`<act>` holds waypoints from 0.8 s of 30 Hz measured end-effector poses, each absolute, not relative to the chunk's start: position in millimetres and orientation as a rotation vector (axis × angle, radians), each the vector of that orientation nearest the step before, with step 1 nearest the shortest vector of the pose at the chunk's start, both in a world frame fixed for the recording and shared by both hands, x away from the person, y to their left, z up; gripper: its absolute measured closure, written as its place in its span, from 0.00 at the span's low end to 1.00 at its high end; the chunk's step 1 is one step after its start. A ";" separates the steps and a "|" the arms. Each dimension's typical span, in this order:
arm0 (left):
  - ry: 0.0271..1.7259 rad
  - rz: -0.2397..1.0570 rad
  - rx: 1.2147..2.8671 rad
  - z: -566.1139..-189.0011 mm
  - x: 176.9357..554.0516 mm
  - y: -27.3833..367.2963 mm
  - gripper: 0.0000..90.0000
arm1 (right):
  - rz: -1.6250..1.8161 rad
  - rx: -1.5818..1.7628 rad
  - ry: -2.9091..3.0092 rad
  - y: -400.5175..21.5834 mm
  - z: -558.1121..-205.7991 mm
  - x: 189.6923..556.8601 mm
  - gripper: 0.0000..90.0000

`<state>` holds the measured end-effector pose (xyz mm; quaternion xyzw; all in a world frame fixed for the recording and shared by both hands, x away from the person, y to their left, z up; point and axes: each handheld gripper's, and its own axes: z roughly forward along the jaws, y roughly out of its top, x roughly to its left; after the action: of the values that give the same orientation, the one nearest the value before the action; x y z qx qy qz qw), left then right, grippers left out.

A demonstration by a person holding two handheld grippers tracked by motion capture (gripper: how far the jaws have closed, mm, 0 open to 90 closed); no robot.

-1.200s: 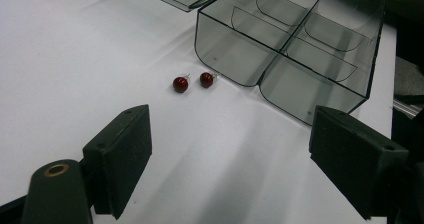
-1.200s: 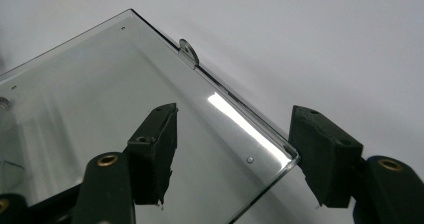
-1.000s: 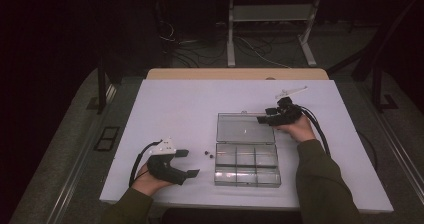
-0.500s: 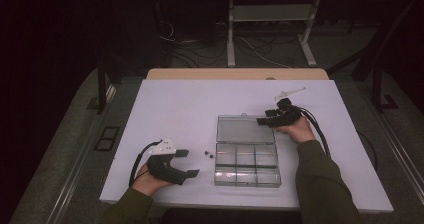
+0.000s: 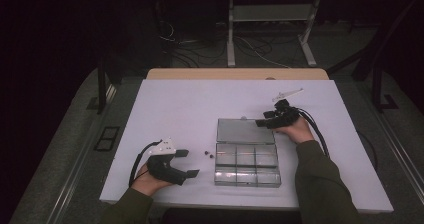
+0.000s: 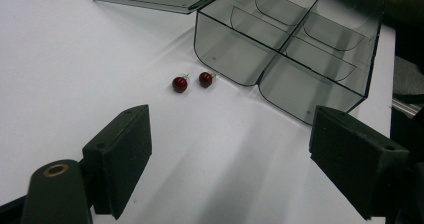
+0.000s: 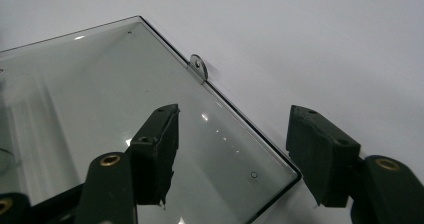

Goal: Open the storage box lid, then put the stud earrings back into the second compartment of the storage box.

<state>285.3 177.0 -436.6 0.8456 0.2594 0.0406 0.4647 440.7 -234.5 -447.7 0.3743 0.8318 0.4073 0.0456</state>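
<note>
Where cables trail, white table (image 5: 200, 109).

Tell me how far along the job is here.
Done: the clear box is open, its lid flat on the table. In hand: nothing; the right tongs straddle a lid corner, open, and the left tongs are open, facing the two red beads. Left: both beads lie outside, beside the box.

Too small in the high view to identify beyond two dark specks: the red beads (image 5: 207, 154) beside the clear compartment box (image 5: 247, 164); cut off by frame edges: that box's open lid (image 7: 100, 114) in the right gripper view, both forearms below.
</note>
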 end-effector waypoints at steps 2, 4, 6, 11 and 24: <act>0.639 0.099 2.076 -436.7 285.4 176.9 0.18 | 1.252 1.142 2.533 -235.5 -446.2 440.0 0.40; 0.637 0.100 2.078 -436.7 285.4 177.0 0.18 | 1.257 1.144 2.523 -236.6 -443.8 438.5 0.40; 0.636 0.100 2.079 -436.5 285.3 177.1 0.18 | 1.258 1.139 2.513 -237.9 -441.4 436.8 0.39; 0.639 0.103 2.077 -436.6 284.6 177.4 0.18 | 1.265 1.134 2.491 -242.3 -434.4 429.3 0.36; 0.638 0.104 2.076 -436.5 285.2 177.9 0.18 | 1.319 1.137 2.399 -259.3 -412.4 405.9 0.30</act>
<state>285.2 177.9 -436.5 0.8453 0.2597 0.0423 0.4651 405.9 -259.3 -412.4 0.3822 0.8061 0.4430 0.0884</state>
